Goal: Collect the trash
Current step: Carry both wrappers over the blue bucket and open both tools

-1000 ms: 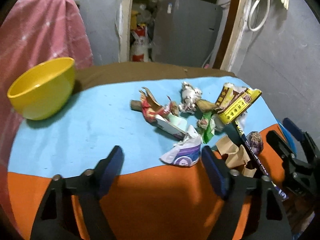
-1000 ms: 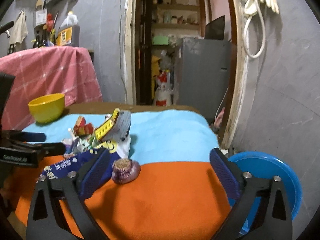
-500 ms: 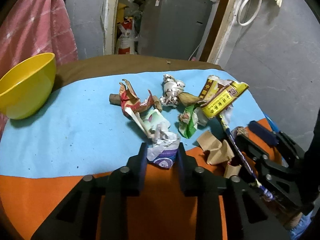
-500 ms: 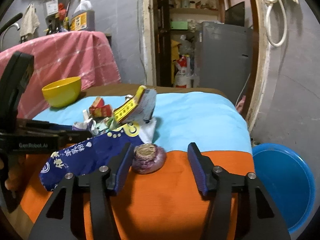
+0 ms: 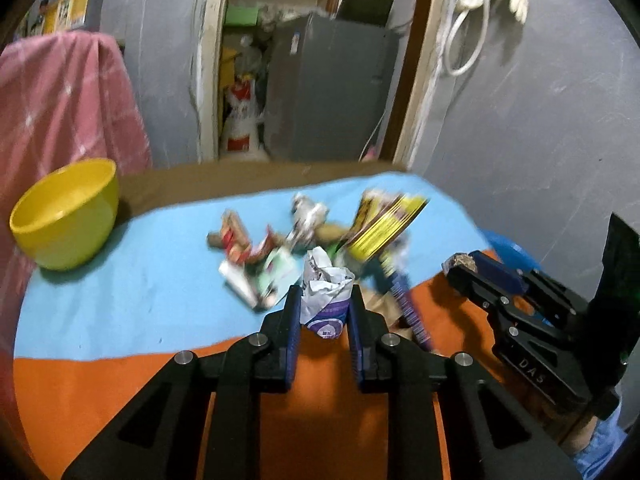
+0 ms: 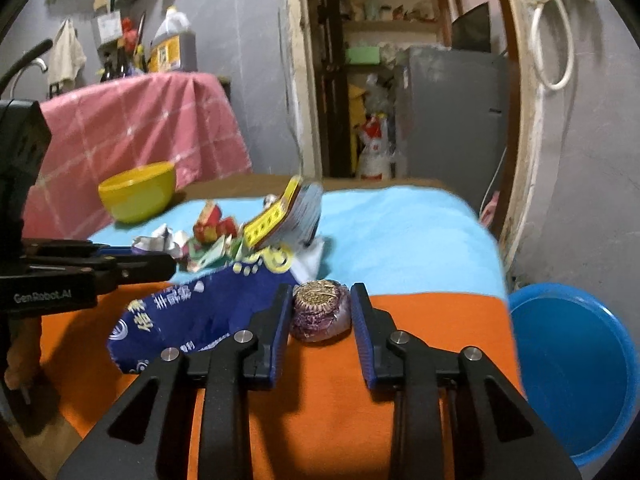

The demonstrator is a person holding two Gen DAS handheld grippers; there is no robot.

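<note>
My left gripper (image 5: 324,300) is shut on a crumpled white and purple paper cup (image 5: 326,298) and holds it above the table's orange cloth (image 5: 120,380). My right gripper (image 6: 320,304) is shut on a round purple wrapped lump (image 6: 320,312) that rests on the orange cloth (image 6: 420,320); this gripper also shows at the right of the left wrist view (image 5: 464,268). A heap of trash lies on the blue cloth: a yellow packet (image 5: 384,224), red wrappers (image 5: 240,240), and a long blue wrapper (image 6: 192,312).
A yellow bowl (image 5: 64,212) stands at the table's far left. A blue basin (image 6: 572,368) sits on the floor to the right of the table. A pink-draped stand (image 6: 132,128) is behind the bowl, a grey wall close on the right.
Both grippers have closed: the left on the paper cup, which now rides above the cloth, and the right on the purple lump. The left view has swung upward.
</note>
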